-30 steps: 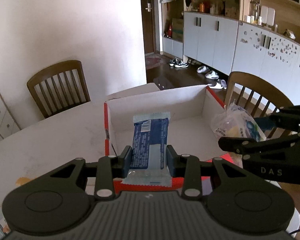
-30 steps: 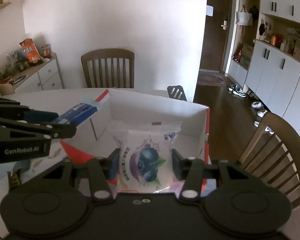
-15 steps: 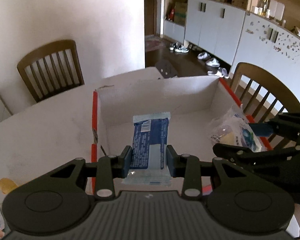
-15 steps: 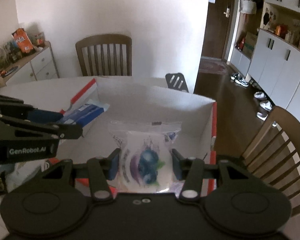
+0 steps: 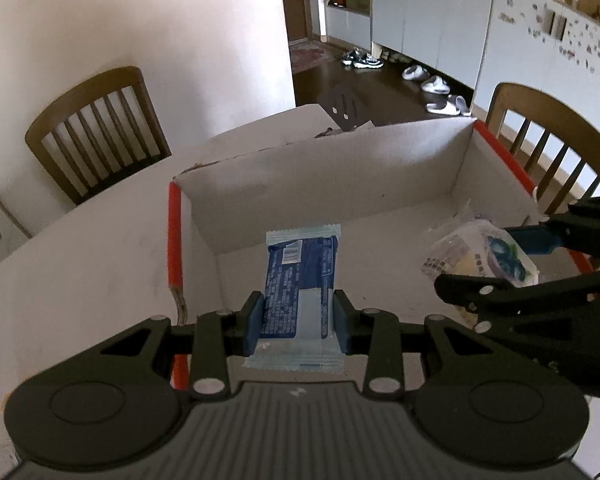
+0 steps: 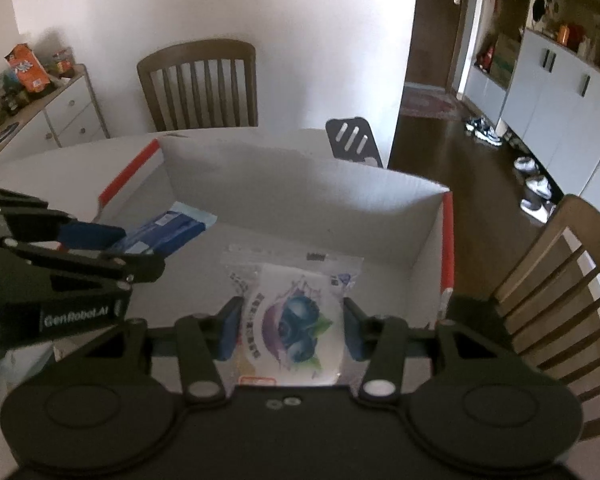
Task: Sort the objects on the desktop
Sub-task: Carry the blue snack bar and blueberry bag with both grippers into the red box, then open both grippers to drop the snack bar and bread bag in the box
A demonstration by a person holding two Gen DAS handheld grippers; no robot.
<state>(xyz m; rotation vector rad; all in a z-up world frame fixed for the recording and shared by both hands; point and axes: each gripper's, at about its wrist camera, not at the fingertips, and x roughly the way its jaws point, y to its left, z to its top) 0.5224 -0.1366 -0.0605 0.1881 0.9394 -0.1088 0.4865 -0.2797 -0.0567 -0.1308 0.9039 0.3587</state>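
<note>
My left gripper is shut on a blue snack packet and holds it over the left part of an open white cardboard box with red edges. My right gripper is shut on a clear bag with a blueberry picture and holds it over the box's right part. The blueberry bag and right gripper also show at the right of the left wrist view. The blue packet and left gripper show at the left of the right wrist view.
The box stands on a white table. Wooden chairs stand at the far side and the right. A black slotted spatula lies behind the box. A white drawer unit with snacks stands far left.
Both grippers have moved forward and lower over the box with their packets still held. The box now fills more of both views.
</note>
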